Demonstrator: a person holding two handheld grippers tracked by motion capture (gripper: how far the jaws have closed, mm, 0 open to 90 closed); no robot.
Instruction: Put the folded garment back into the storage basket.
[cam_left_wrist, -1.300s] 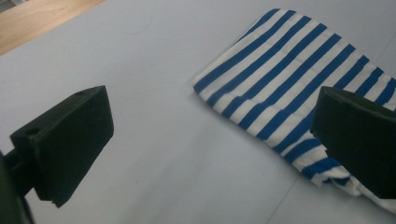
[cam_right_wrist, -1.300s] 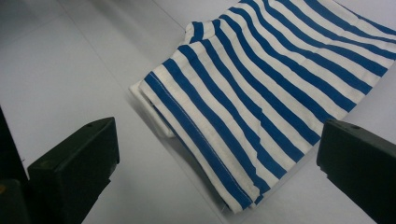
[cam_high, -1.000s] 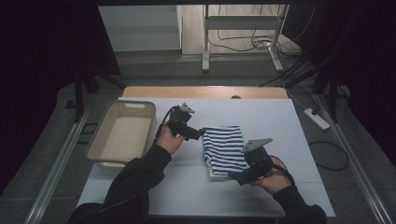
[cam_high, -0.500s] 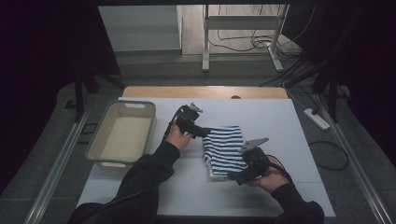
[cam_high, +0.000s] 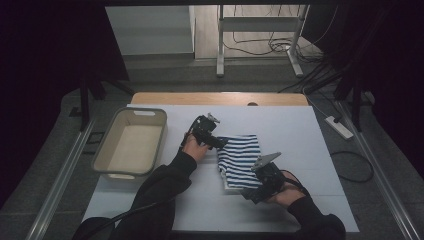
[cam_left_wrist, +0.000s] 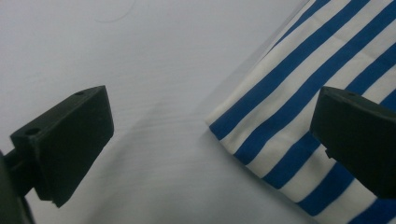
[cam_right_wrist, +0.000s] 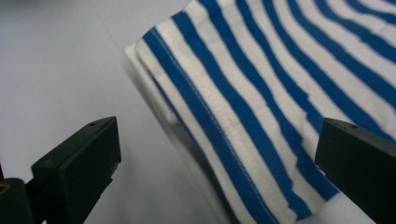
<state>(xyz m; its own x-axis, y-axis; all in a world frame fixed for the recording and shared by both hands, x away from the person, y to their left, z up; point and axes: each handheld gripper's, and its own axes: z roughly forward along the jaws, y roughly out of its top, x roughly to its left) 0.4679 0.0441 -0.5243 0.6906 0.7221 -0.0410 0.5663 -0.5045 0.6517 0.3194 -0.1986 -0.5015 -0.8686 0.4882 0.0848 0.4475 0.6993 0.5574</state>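
A folded cloth with blue and white stripes lies on the white-covered table. My left gripper is at the cloth's far left corner, low over the table. In the left gripper view it stands open, its jaws on either side of that corner of the cloth. My right gripper is at the cloth's near edge. In the right gripper view it stands open too, straddling the near corner of the cloth, where several layers are stacked.
A beige plastic basin stands at the left of the table, with nothing in it. The table's wooden back edge shows beyond the white sheet. A power strip and cables lie on the floor to the right.
My left gripper has moved a little right, up to the cloth's far left corner. My right gripper has slid slightly left and nearer along the cloth's near edge. The cloth has not moved.
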